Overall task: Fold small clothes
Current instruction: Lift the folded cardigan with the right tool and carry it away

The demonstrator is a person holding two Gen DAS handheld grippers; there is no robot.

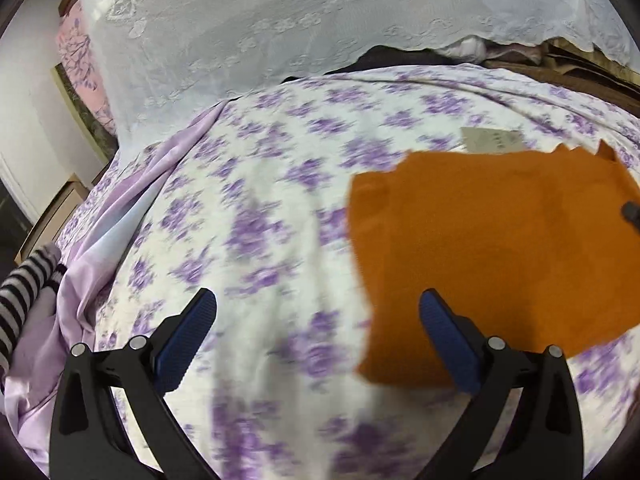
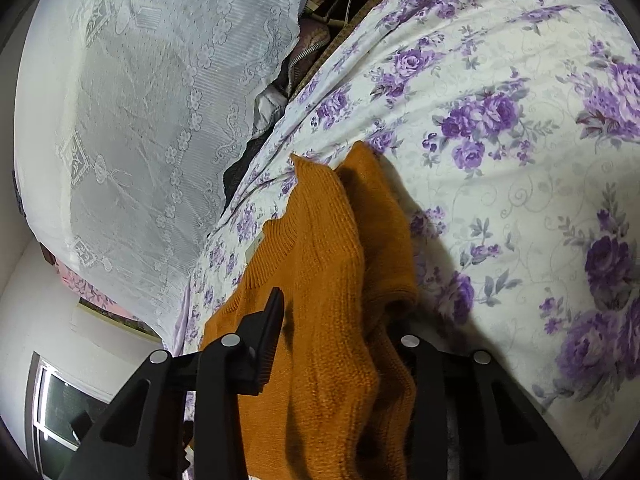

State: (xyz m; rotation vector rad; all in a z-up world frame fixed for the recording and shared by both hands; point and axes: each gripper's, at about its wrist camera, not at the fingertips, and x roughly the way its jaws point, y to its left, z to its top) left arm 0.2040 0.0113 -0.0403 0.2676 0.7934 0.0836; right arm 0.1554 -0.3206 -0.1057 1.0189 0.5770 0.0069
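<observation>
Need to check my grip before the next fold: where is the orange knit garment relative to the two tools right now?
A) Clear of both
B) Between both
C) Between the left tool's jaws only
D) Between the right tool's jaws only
D: the orange knit garment bunches between the right gripper jaws, while the left gripper jaws stand apart over the floral bedsheet.

1. The left wrist view looks forward and down between the two open fingers of the left gripper (image 1: pixel 318 312), from above the floral bedsheet (image 1: pixel 256 208). The picture is blurred.
2. The right wrist view is close behind the right gripper (image 2: pixel 344 320); the orange knit garment (image 2: pixel 332 264) fills the space between its fingers.
3. Both views share the garment, the floral bedsheet and the white lace curtain (image 1: pixel 248 28) behind the bed.
</observation>
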